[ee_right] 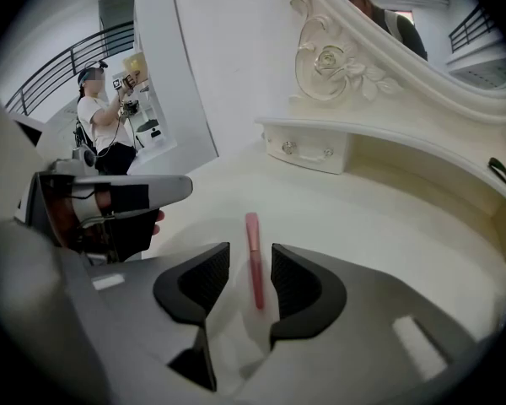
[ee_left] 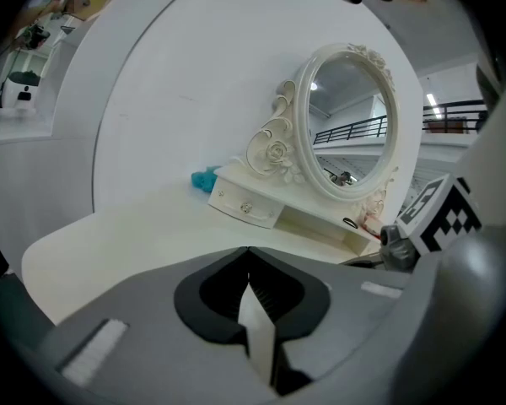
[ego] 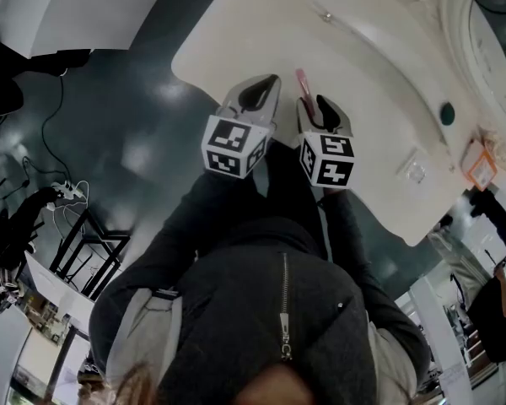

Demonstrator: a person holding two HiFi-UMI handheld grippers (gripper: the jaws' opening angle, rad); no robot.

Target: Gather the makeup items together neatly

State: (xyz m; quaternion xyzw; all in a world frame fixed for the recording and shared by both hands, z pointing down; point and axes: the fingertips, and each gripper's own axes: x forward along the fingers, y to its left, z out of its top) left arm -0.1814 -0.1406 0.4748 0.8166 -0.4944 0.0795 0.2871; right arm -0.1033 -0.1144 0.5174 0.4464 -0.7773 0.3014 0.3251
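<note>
- Pink makeup tube (ee_right: 253, 256) (ego: 302, 81): flat on the white table (ee_right: 388, 226), lengthwise in the gap between the fingers of the right gripper (ee_right: 250, 245) (ego: 318, 108), far end reaching out past the fingertips
- Right fingers (ee_right: 299, 281) apart, with a sliver of table showing on either side of the tube; no pad pressing on it, nothing gripped
- From the head view, right gripper angled down over the tube, pink end sticking out just beyond its fingertips
- Left gripper (ee_left: 249, 250) (ego: 260, 91): fingers closed tip against tip, nothing between them, over bare table just to the left of the right fingers
- Beyond the left fingertips: a white drawer base (ee_left: 244, 205) carrying an ornate oval mirror (ee_left: 354, 125), and a small teal thing (ee_left: 205, 178) just left of the drawer, all well apart from the fingers
- Beyond the right fingertips and off to the right: the same carved base with its drawer, apart from the tube
- Far to the left of the right fingers, past the left gripper's body: a person (ee_right: 101, 116) standing in the background
</note>
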